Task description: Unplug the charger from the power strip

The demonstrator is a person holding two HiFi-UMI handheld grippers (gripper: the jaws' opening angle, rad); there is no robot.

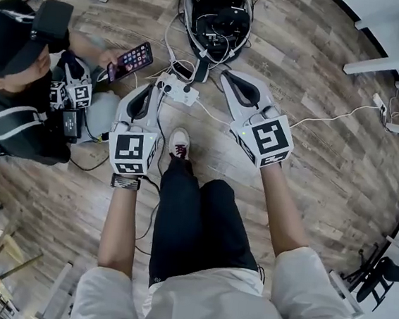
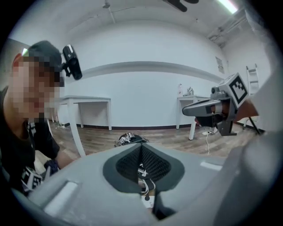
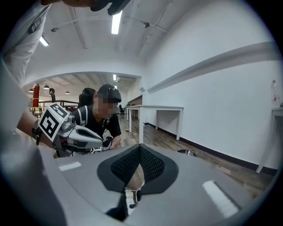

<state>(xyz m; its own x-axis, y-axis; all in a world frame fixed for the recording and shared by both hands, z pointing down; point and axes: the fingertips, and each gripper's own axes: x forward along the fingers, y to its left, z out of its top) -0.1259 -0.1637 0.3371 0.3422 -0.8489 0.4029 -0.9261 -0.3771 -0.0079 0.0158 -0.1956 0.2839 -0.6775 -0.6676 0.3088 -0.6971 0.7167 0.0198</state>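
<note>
Left tool (image 1: 152,90), right tool (image 1: 230,81) (shut), power strip (image 1: 179,91) between

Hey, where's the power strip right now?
Head view, upper centre: the white power strip lies on the wood floor, just right of the left gripper and below the black bag.

From above, the left gripper (image 1: 151,90) and right gripper (image 1: 230,79) are held over the wood floor (image 1: 312,167), flanking a white power strip (image 1: 179,89) ahead of a shoe (image 1: 179,144), while a person at left holds a phone (image 1: 130,61).
</note>
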